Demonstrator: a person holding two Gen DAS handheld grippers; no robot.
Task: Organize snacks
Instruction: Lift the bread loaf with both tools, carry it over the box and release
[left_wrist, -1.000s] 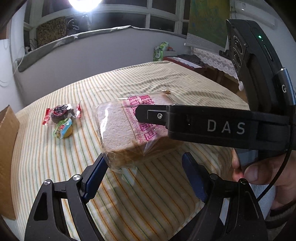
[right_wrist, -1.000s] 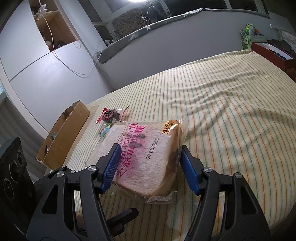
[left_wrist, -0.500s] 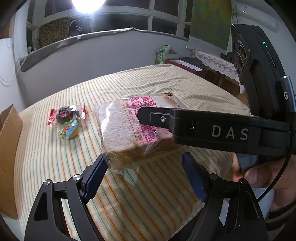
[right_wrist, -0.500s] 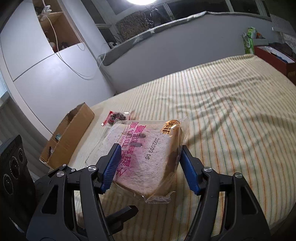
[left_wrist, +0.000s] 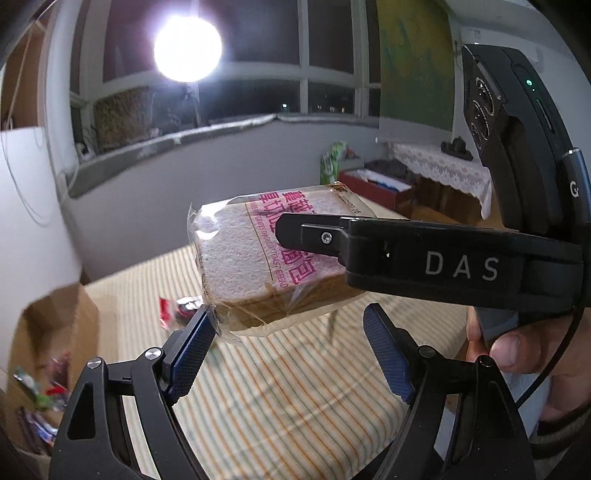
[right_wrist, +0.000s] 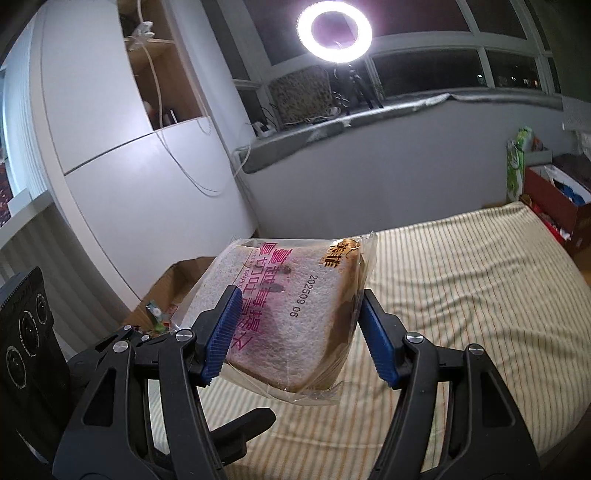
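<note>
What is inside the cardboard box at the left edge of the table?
The cardboard box holds several small, blurred snack wrappers in red and green. Its wall and the left tool cover the rest of its interior.

A glowing ring light (right_wrist: 340, 28) on a black tripod stands at the top centre of the right wrist view, before a dark multi-pane window (right_wrist: 458, 62). Beneath it runs a grey ledge (right_wrist: 332, 127) carrying a woven brown basket (right_wrist: 299, 94). A white cabinet (right_wrist: 110, 155) with an open wooden shelf fills the upper left. At the right edge sit a red box (right_wrist: 554, 206) and a green-and-white bag (right_wrist: 517, 162). A cream striped cloth (right_wrist: 480, 280) covers the table at lower right.
</note>
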